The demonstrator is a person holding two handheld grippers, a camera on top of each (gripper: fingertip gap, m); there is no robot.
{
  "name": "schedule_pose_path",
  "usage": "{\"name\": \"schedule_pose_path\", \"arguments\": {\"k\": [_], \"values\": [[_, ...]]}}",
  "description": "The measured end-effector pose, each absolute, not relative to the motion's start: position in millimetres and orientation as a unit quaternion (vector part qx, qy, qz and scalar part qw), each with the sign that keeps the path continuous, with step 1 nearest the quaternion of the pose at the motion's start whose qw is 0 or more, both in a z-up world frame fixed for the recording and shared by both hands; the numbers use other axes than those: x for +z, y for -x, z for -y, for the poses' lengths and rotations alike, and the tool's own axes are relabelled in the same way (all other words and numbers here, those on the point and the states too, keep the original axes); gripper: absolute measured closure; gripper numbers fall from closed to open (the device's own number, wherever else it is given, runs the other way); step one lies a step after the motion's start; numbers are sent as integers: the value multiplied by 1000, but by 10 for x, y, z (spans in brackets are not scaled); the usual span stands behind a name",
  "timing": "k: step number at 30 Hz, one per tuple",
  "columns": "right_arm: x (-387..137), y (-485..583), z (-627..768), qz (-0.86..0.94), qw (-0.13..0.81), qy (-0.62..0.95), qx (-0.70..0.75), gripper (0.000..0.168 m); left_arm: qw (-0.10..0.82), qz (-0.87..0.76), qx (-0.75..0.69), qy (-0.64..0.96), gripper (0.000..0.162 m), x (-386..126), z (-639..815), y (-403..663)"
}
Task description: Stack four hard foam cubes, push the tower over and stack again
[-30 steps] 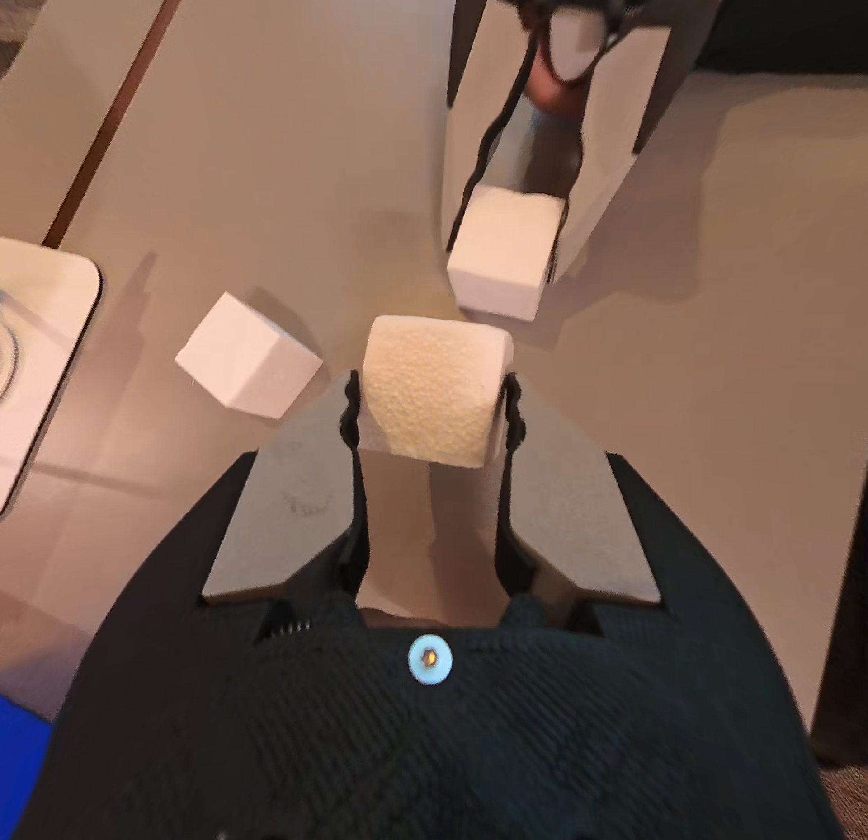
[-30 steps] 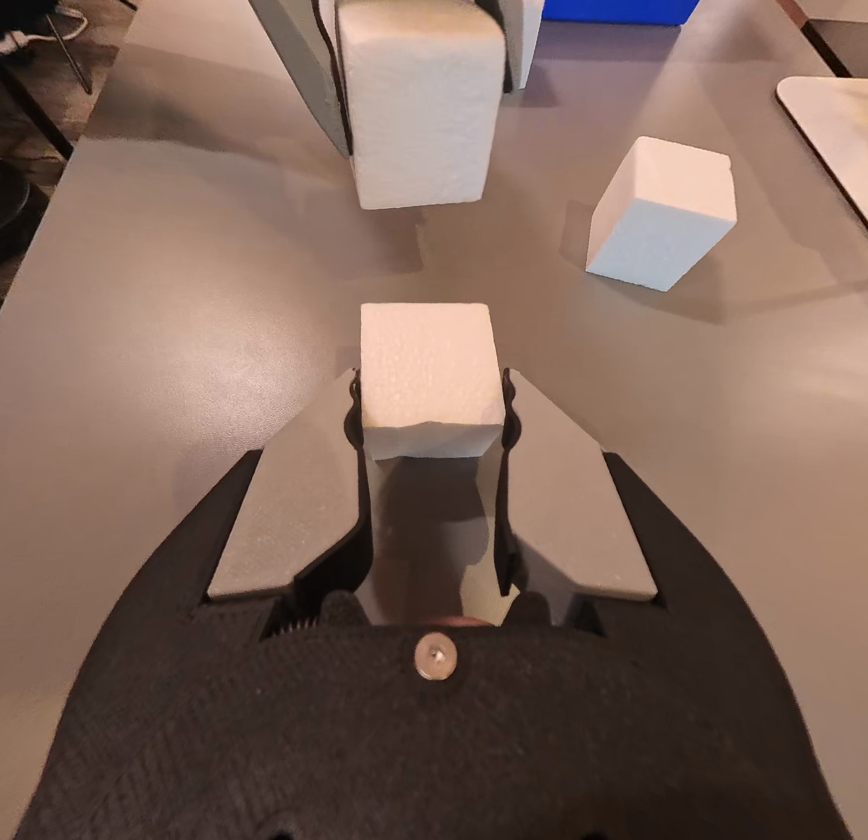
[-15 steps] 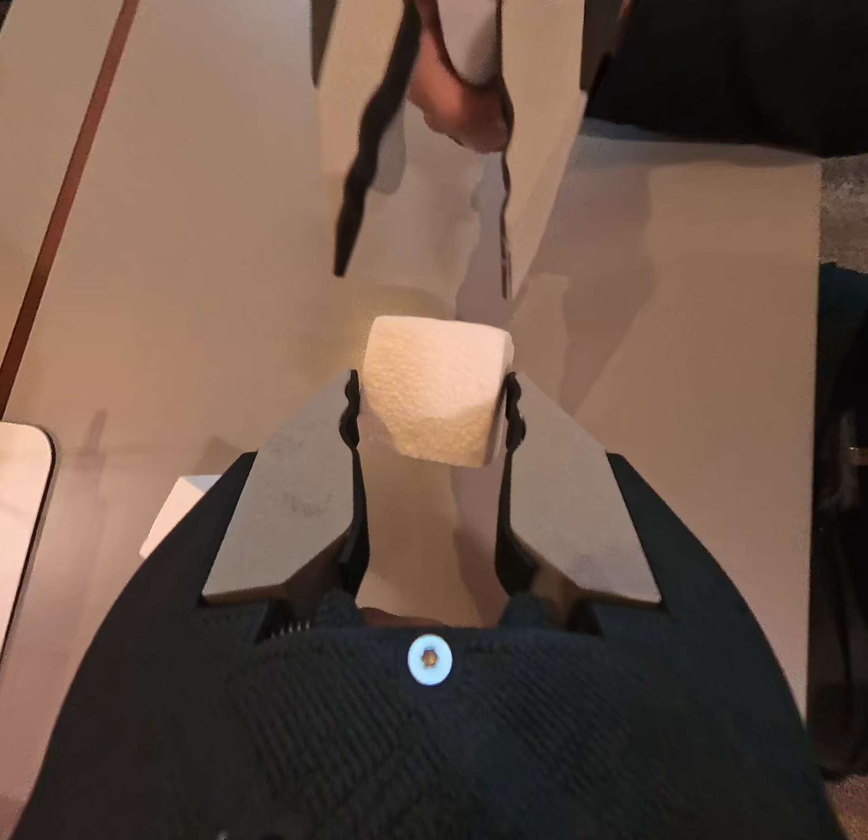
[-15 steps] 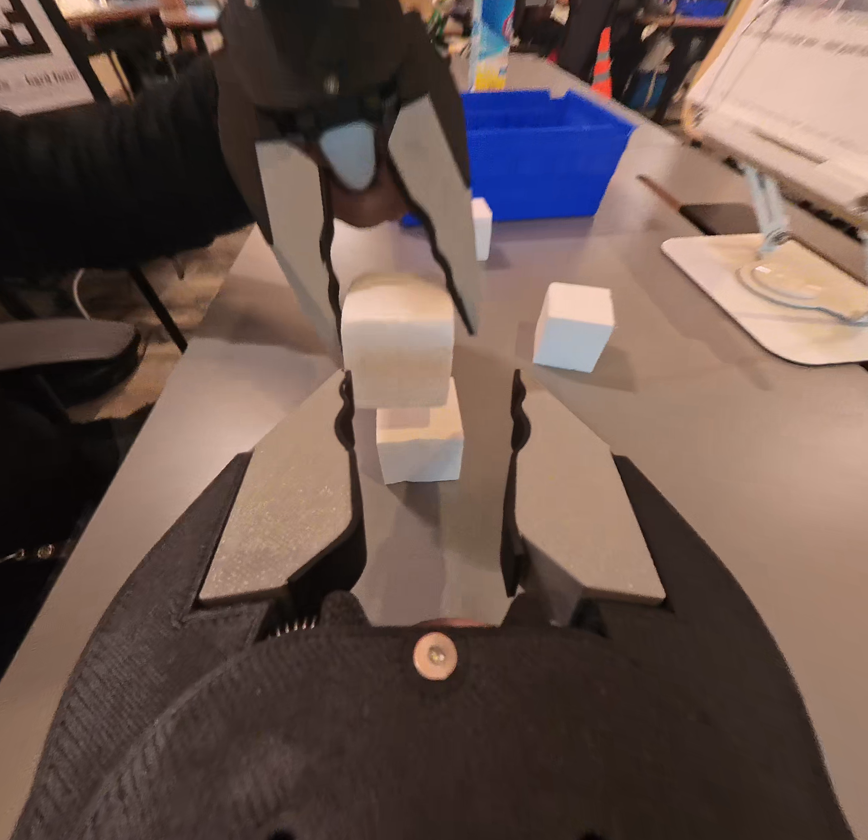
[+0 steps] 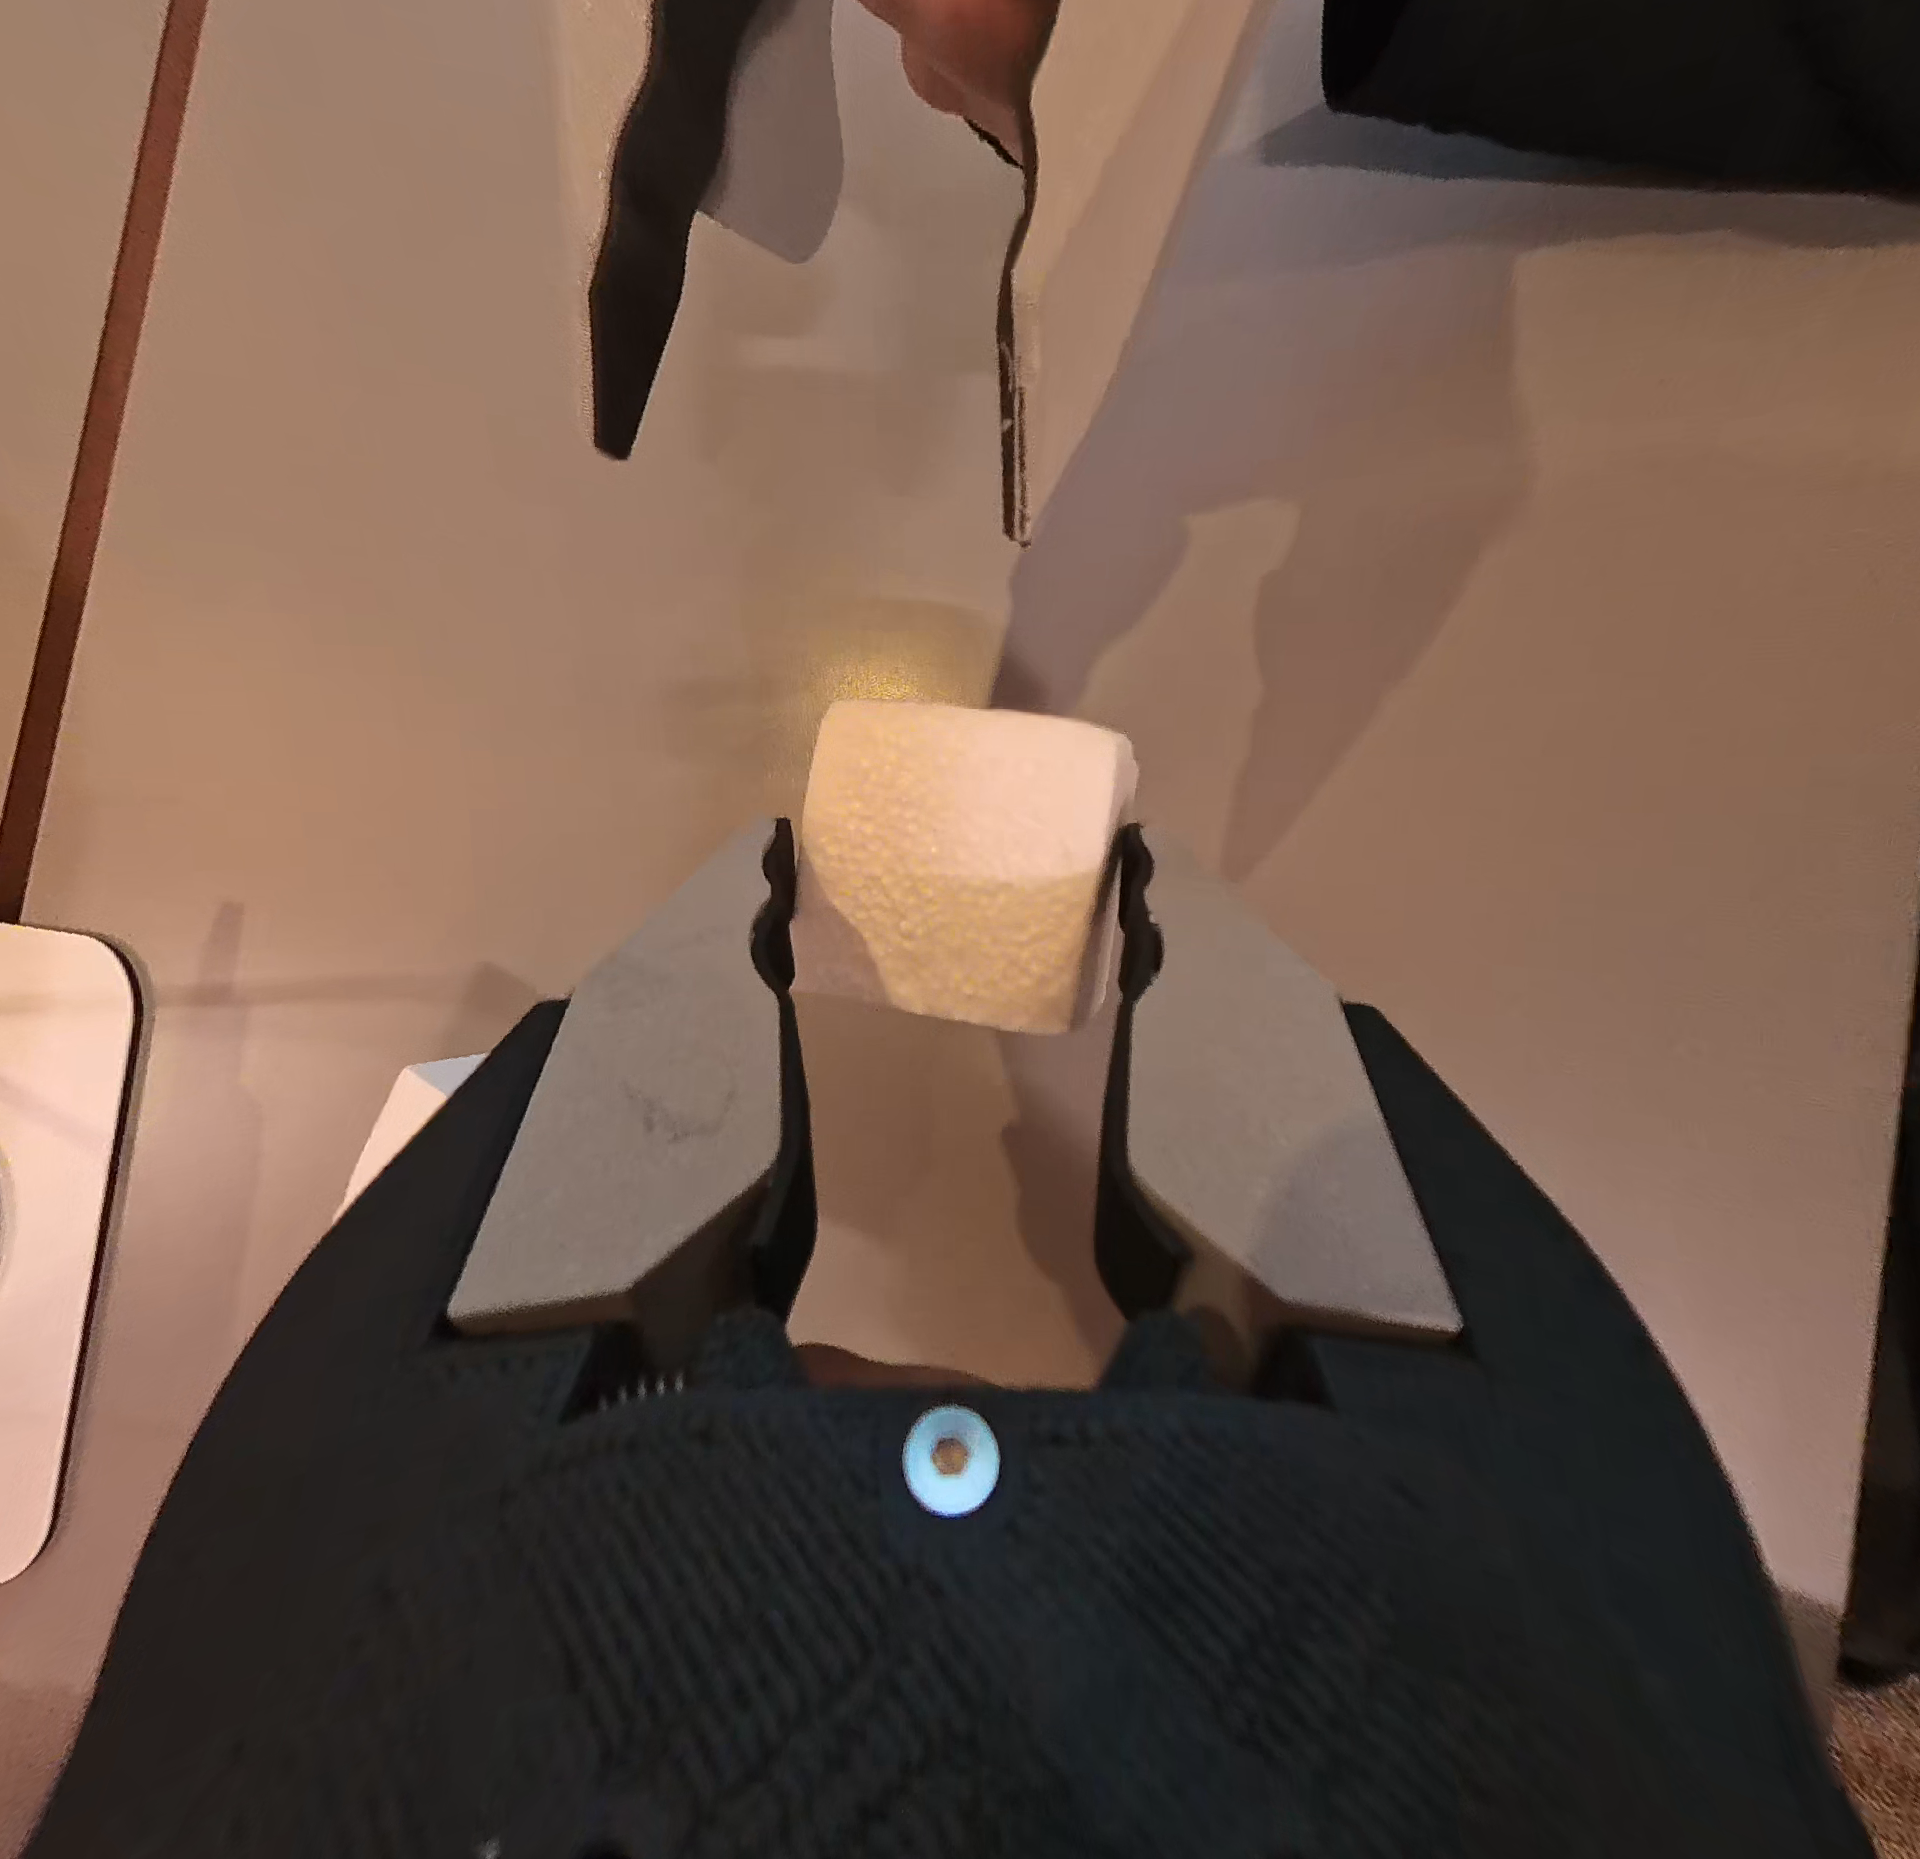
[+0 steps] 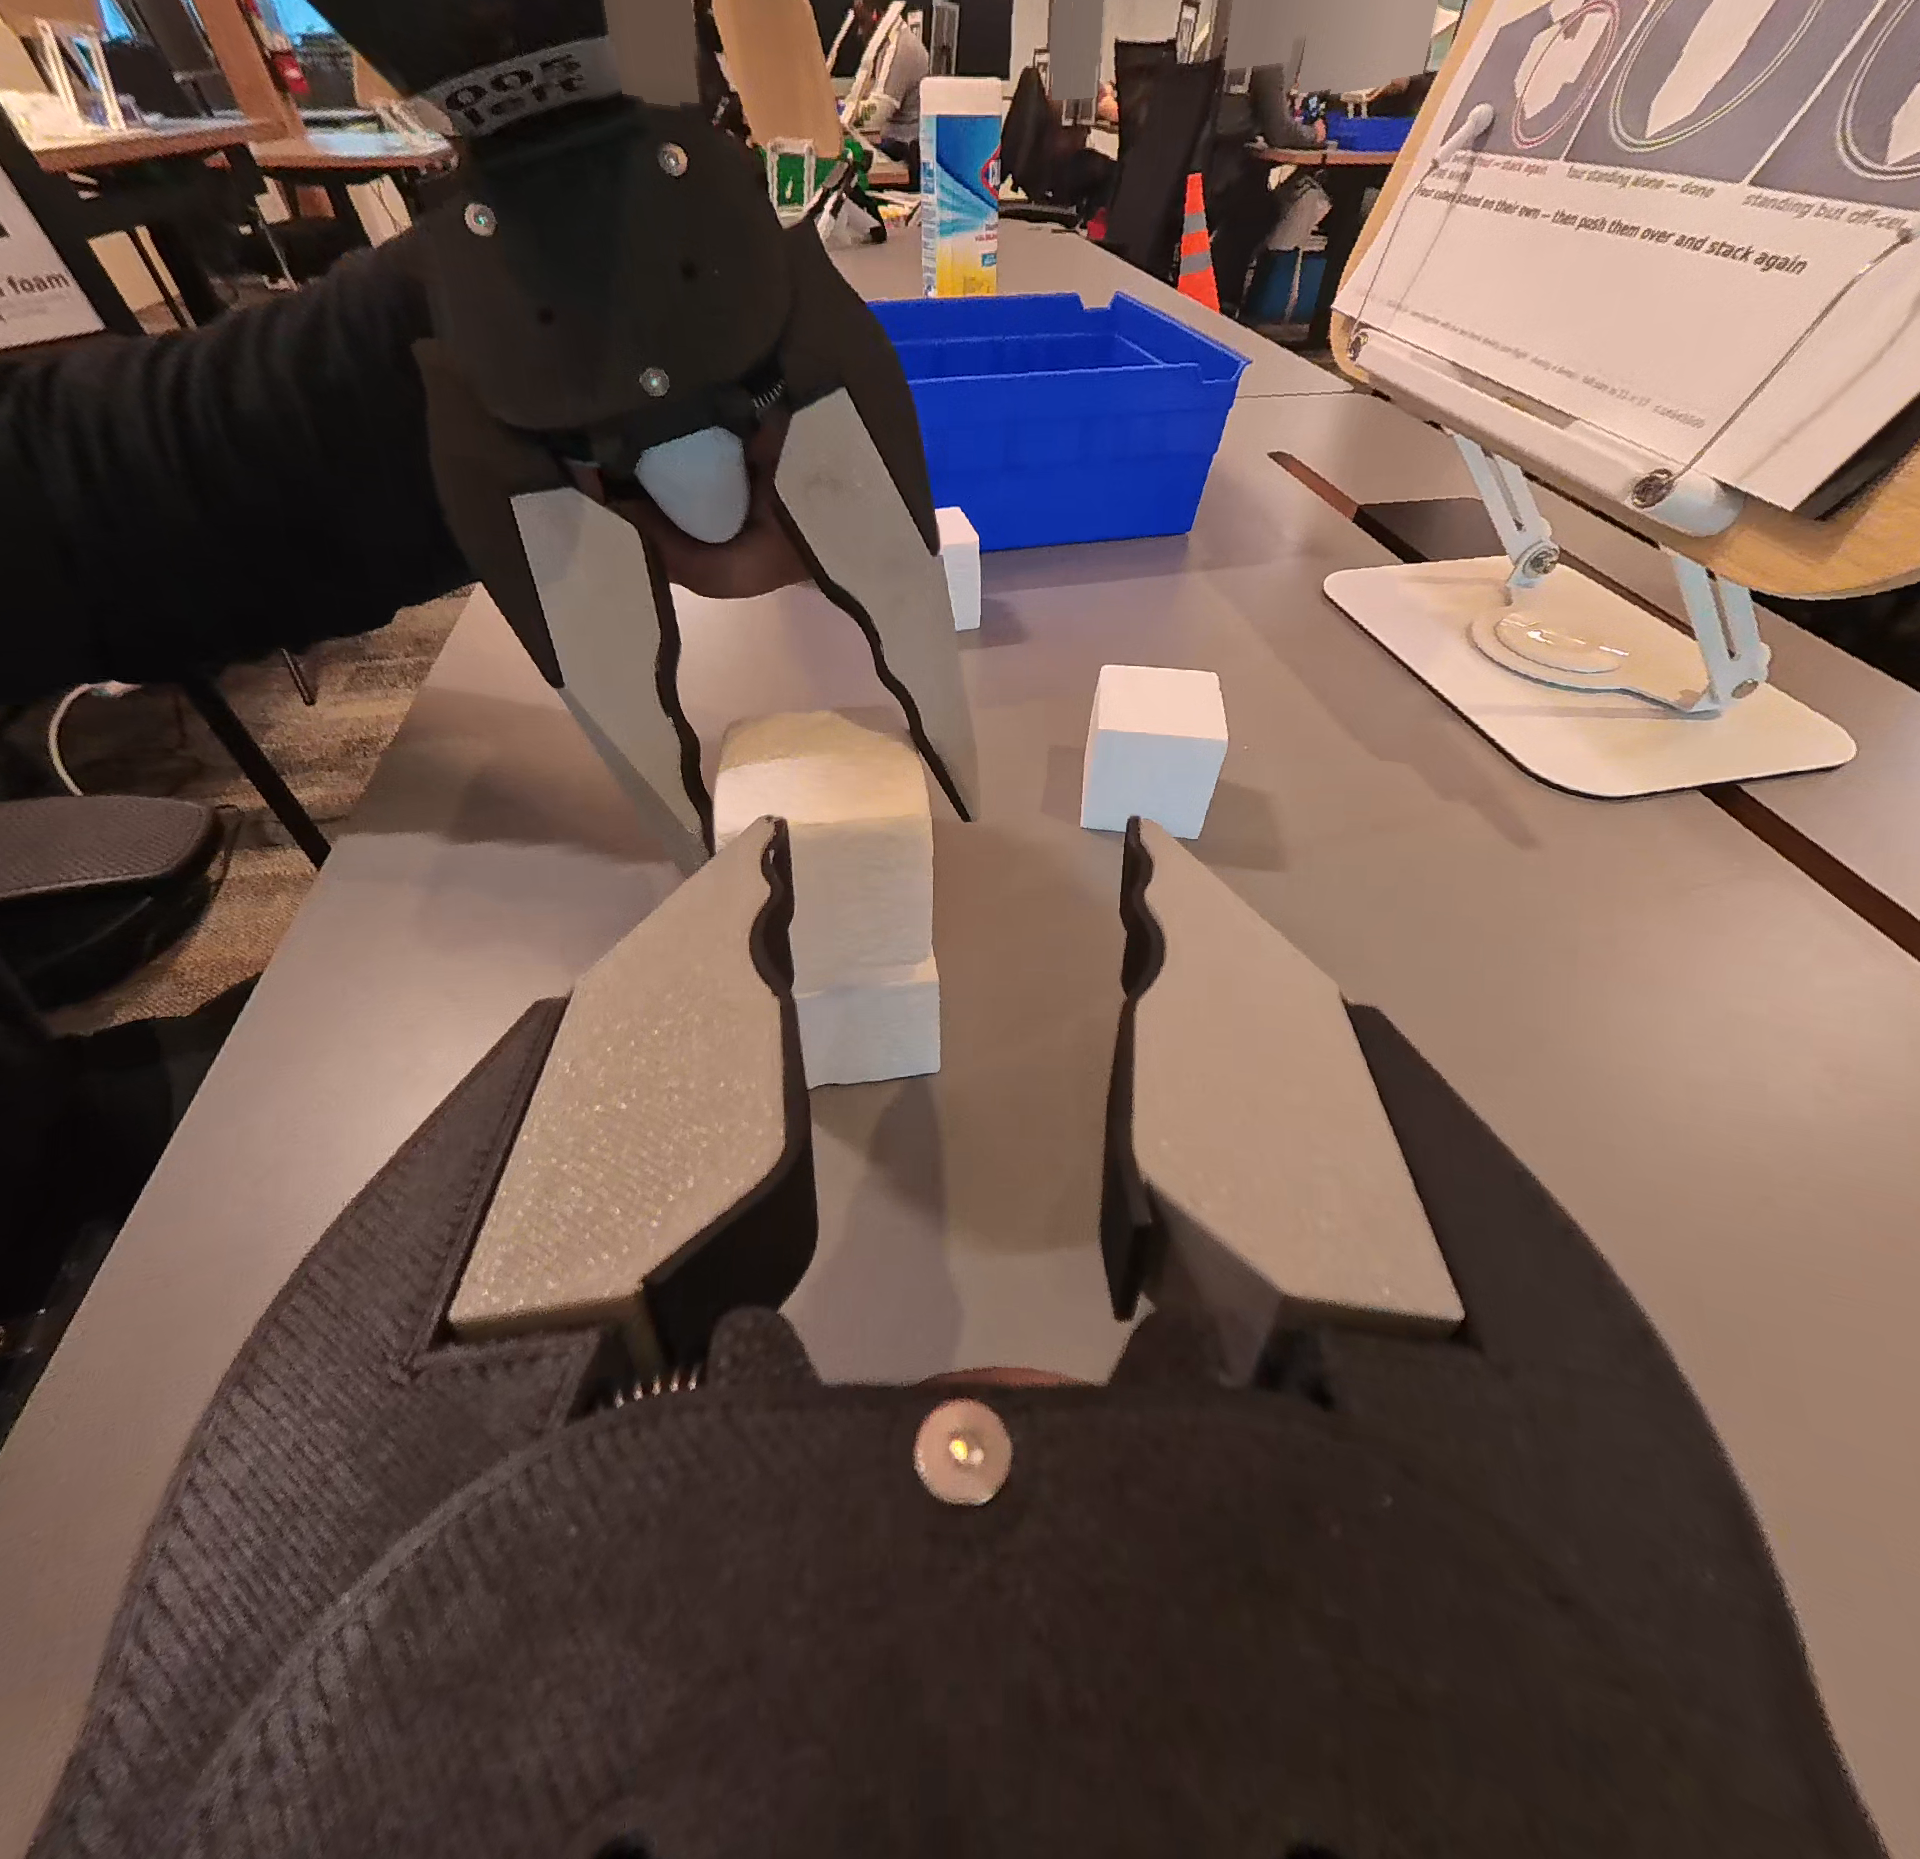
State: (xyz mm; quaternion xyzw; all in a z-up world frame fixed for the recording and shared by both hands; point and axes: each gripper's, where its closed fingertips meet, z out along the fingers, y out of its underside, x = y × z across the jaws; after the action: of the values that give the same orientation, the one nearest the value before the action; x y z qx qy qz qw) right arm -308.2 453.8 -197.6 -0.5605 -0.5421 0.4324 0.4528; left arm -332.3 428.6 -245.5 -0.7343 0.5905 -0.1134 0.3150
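My left gripper [image 5: 951,874] is shut on a white foam cube [image 5: 961,874]. In the right wrist view this cube [image 6: 831,822] sits on top of a second foam cube [image 6: 873,1025] on the grey table [image 6: 1455,1030], with the left gripper [image 6: 831,833] coming down around it from above. My right gripper [image 6: 951,864] is open and empty, just in front and to the right of the two-cube stack. It shows open at the top of the left wrist view [image 5: 816,490]. A third cube [image 6: 1153,749] stands to the right. A fourth cube [image 6: 961,568] stands by the bin.
A blue bin [image 6: 1060,427] stands at the back of the table. A white document stand [image 6: 1590,687] is at the right, its base also at the left edge of the left wrist view [image 5: 52,1238]. The table's left edge [image 6: 312,905] runs close to the stack. Tip to tip, the grippers are about 6 centimeters apart.
My right gripper let go of the bottom cube, opened and drew back and up. My left gripper brought its cube over and down onto that cube.
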Motion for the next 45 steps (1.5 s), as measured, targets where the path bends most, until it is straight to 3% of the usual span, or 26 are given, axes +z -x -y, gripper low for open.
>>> {"name": "schedule_pose_path", "arguments": {"k": [26, 31, 39, 45], "values": [[-1965, 3080, -4539, 541, 455, 560, 433, 107, 312, -594, -100, 734, 100, -2528, -4300, 3334], [-1957, 3076, -4537, 540, 455, 559, 435, 107, 315, -588, -104, 737, 88, -2511, -4304, 3346], [-1921, 3053, -4543, 535, 460, 556, 438, 108, 372, -542, -130, 742, 83, -2072, -4324, 3650], [-1901, 3053, -4545, 533, 464, 555, 438, 108, 408, -405, -60, 816, 88, -1873, -4588, 4614]]}}
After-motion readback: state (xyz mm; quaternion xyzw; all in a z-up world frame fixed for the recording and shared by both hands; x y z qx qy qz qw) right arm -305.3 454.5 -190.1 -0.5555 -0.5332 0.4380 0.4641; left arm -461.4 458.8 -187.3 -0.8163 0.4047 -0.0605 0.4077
